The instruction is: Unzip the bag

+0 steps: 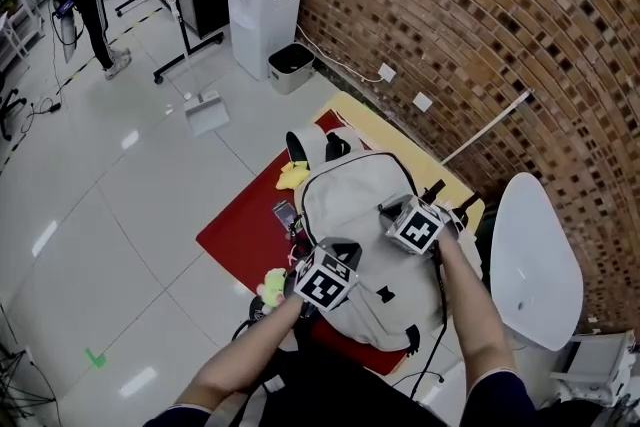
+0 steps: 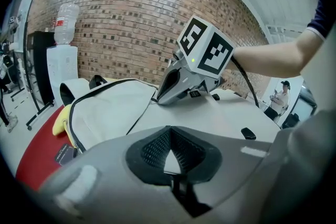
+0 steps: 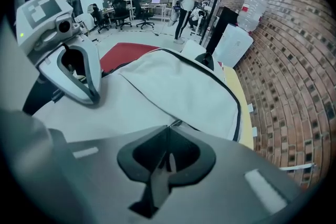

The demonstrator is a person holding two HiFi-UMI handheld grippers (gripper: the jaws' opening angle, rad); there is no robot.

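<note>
The bag [image 1: 350, 200], pale grey, lies flat on its back across a red mat [image 1: 245, 230], straps end toward the brick wall [image 1: 480, 15], and both tongs are down on it. The left gripper [image 1: 335, 265] sits at the near left edge, jaws drawn together with pale bag cloth between the pads. The right gripper [image 3: 167, 157] points steeply down at the right side of the bag, jaws nearly together and clamped on the thin zip pull [image 3: 171, 161]. From there the dark zip line [image 1: 400, 165] curves away around the top panel. The two grippers sit near each other but apart. A yellow toy [image 1: 293, 177] lies just beside the bag's far left corner.
</note>
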